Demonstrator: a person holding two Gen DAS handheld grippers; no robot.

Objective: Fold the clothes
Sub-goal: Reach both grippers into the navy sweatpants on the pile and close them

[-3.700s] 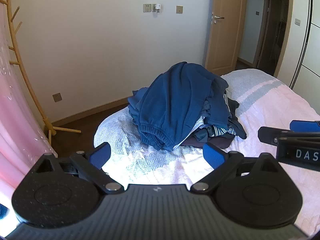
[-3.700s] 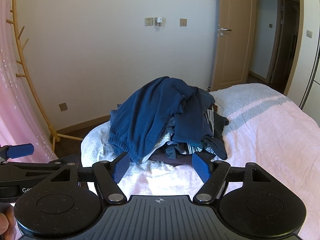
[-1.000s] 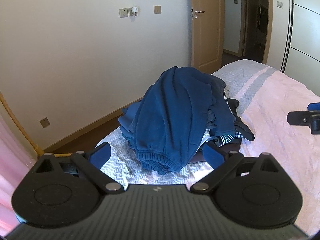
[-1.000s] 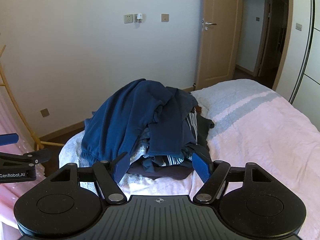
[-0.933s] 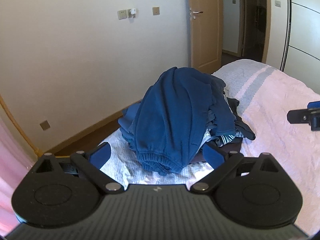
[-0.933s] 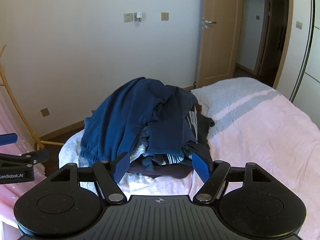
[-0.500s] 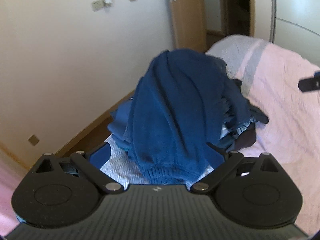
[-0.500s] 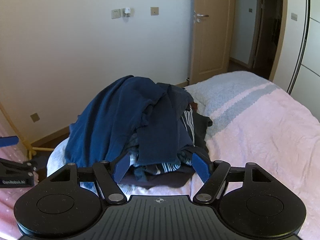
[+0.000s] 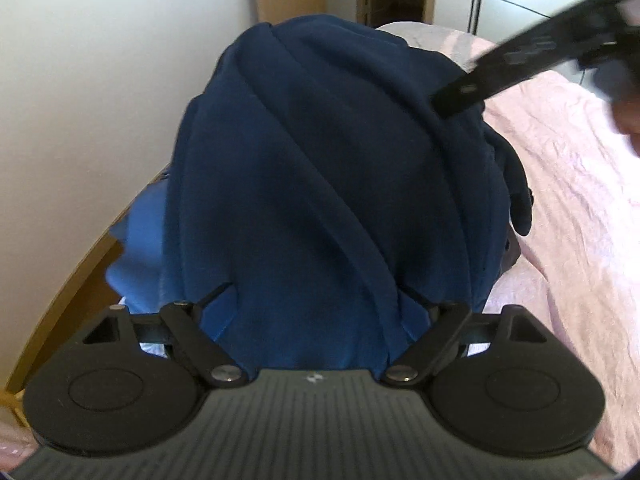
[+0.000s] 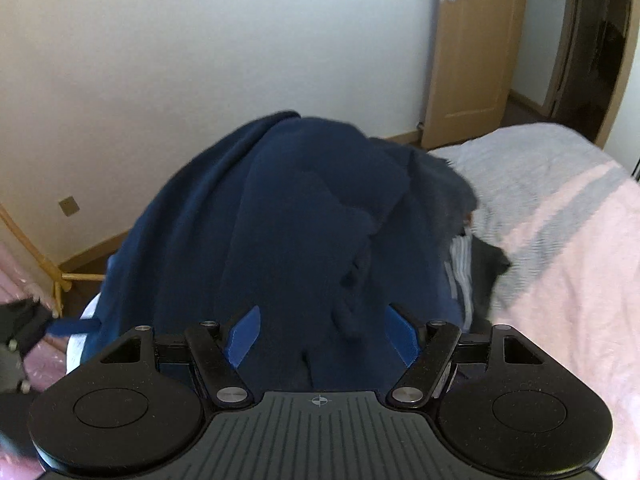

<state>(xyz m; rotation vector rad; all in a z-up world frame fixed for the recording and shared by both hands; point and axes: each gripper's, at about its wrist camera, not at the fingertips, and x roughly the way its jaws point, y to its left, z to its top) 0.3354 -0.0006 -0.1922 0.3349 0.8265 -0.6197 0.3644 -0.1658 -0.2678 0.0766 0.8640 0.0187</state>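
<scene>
A pile of clothes sits on the bed, topped by a dark blue sweatshirt (image 9: pixel 320 160) that fills the left wrist view; it also shows in the right wrist view (image 10: pixel 304 224). My left gripper (image 9: pixel 316 300) is open with the sweatshirt's lower fold between its jaws. My right gripper (image 10: pixel 324 328) is open, its blue pads (image 10: pixel 244 336) on either side of a hanging fold of the pile. The right gripper's finger also shows in the left wrist view (image 9: pixel 520 64), over the top right of the pile. A striped garment (image 10: pixel 460 268) peeks out at the pile's right.
The bed (image 10: pixel 560 260) has a pink and grey cover stretching right. A white wall (image 10: pixel 200 80) stands behind, with a wooden door (image 10: pixel 472 52) at right. A bamboo rack (image 10: pixel 44 264) and pink curtain are at left.
Both grippers have moved forward into the pile. The sweatshirt now lies between the open jaws of each. The right gripper has come in over the pile's top right.
</scene>
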